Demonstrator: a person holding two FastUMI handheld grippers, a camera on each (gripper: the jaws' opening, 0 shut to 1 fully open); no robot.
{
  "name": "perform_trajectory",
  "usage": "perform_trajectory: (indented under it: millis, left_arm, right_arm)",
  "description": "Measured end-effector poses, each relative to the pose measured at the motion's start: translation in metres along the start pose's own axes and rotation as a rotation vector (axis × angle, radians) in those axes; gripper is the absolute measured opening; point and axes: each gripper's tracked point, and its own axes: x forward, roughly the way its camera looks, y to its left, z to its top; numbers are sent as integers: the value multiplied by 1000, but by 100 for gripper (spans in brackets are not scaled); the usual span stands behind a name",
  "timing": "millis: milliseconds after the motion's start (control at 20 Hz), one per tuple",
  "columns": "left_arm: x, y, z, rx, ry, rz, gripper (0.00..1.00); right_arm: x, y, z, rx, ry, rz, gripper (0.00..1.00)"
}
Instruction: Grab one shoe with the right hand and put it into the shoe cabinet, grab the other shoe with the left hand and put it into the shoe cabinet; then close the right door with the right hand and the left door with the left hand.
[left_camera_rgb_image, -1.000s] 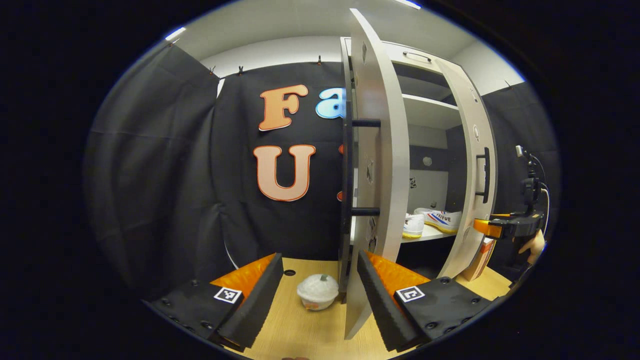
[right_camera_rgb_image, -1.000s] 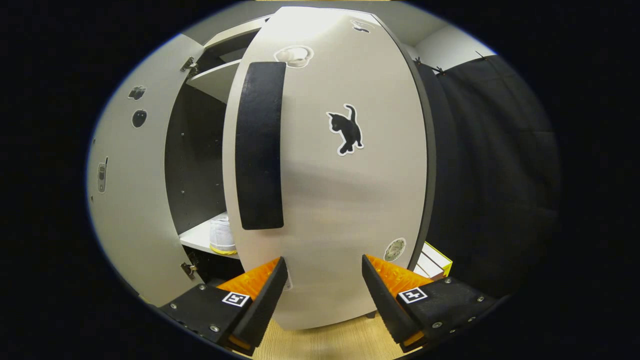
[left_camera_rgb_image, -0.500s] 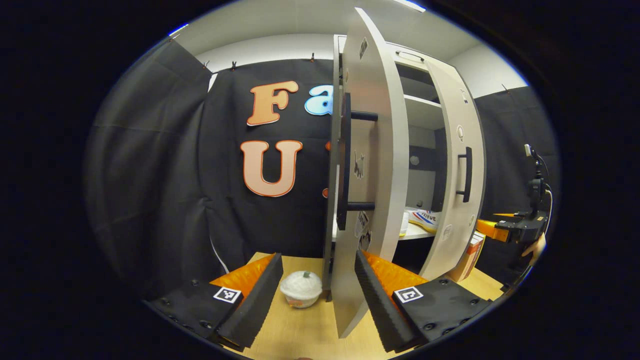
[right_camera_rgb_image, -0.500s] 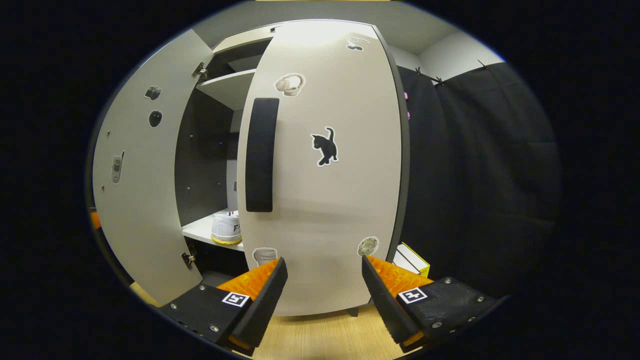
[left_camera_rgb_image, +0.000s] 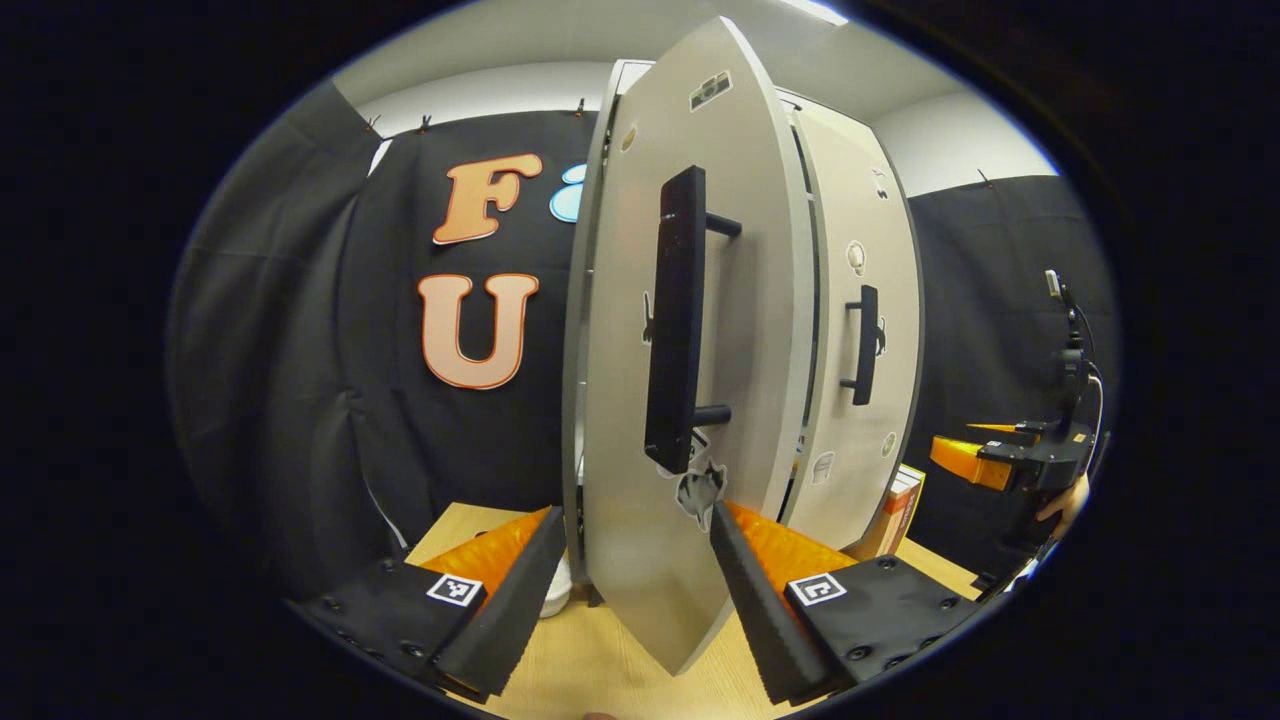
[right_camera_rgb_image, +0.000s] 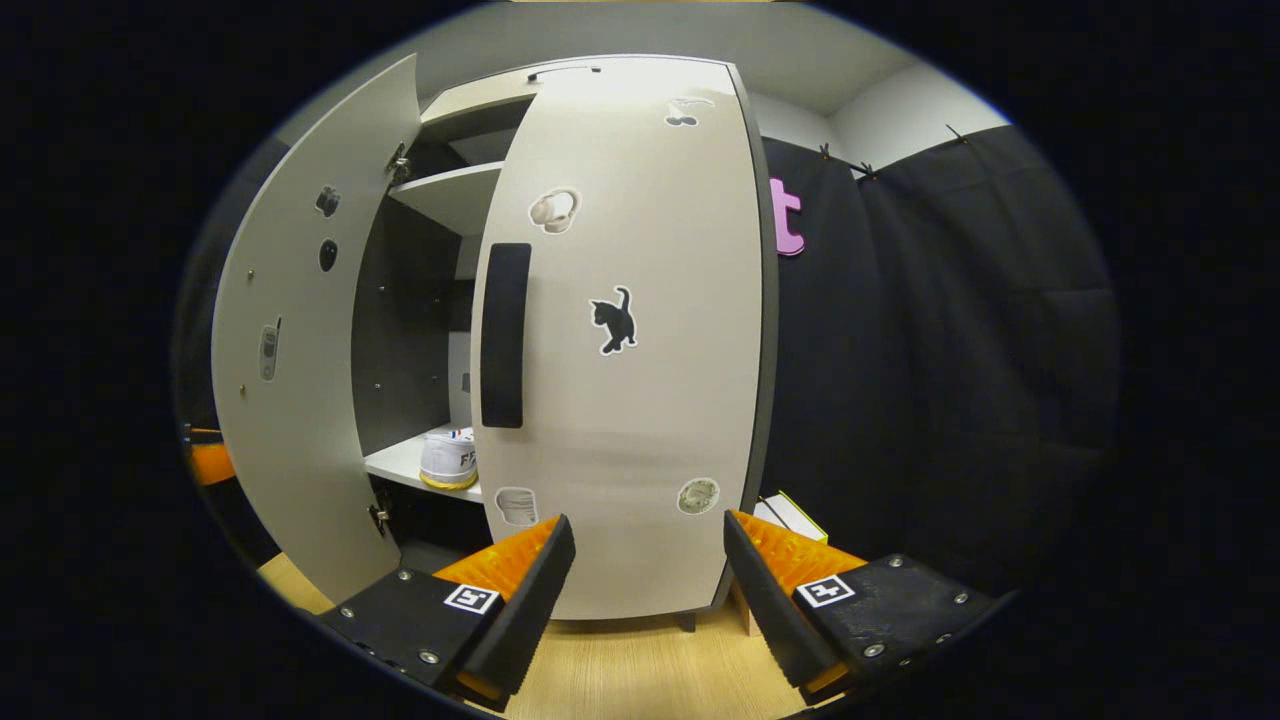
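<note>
The shoe cabinet's left door stands partly ajar right before my open left gripper, its lower edge between my fingers and its black handle above. The right door lies against the cabinet. My open right gripper hangs a little back from the right door, whose black handle is at its left edge. Through the gap beside the left door a white shoe rests on the lower shelf. The right gripper, held by a hand, appears farther off in the left gripper view.
A white lidded cup sits on the wooden tabletop behind my left finger. A box leans by the cabinet's right side. An upper shelf spans the open cabinet. Black cloth walls surround the booth.
The left door has swung toward shut with my left gripper following it. The right door has closed against the cabinet and my right gripper has drawn back from it.
</note>
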Motion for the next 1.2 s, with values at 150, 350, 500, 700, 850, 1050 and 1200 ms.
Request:
perform_trajectory:
  millis: [150, 350, 500, 700, 850, 1050, 1200]
  left_arm:
    - [14, -18, 1, 14, -1, -31, 99]
    - [41, -52, -6, -33, 9, -106, 97]
    - [74, -66, -14, -22, 23, -100, 99]
    - [107, -80, -28, -10, 57, -95, 99]
    - [123, -83, -30, 27, 45, -71, 97]
    - [136, -85, -32, 18, 47, -57, 97]
    - [146, -86, -32, 23, 43, -40, 97]
  right_arm:
    - [-7, -10, 2, 6, -8, -17, 93]
    - [-18, -25, 6, 13, -22, -51, 92]
    - [-21, -38, 6, 17, -24, -82, 92]
    - [-32, -59, 10, 16, -36, -127, 92]
    - [-38, -73, 13, 20, -43, -156, 92]
    - [-42, -87, 14, 28, -45, -185, 92]
    - [-42, -90, 15, 24, -43, -190, 92]
